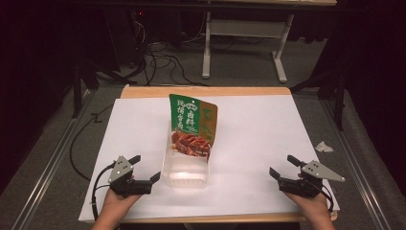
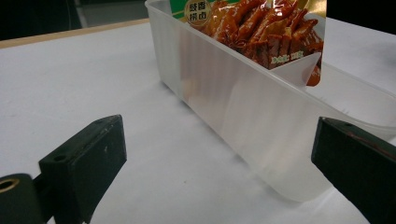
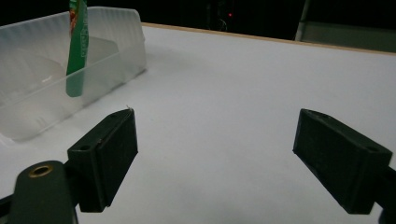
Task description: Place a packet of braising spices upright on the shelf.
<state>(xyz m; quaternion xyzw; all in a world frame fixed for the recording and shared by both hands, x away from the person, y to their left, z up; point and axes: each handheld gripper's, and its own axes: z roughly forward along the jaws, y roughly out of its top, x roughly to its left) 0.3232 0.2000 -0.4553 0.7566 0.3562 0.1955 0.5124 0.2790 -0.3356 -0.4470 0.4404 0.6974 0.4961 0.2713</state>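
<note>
A clear plastic bin [image 1: 186, 173] lies lengthwise in the middle of the white table, and a green and gold snack bag [image 1: 192, 124] printed with red meat pieces stands in its far end. My left gripper [image 1: 145, 167] rests open at the table's near left, just left of the bin's near end. In the left gripper view its wide-apart jaws frame the bin's side wall [image 2: 243, 112] and the bag [image 2: 261, 28]. At the near right my right gripper [image 1: 282, 166] is open and empty. The bin [image 3: 51, 79] and the bag's edge [image 3: 76, 51] appear far left in the right gripper view.
The white sheet [image 1: 258, 139] covers a wooden tabletop. A crumpled white scrap [image 1: 324, 147] lies on the grey floor to the right. Cables [image 1: 163, 62] and a white table frame [image 1: 249, 43] stand beyond the far edge.
</note>
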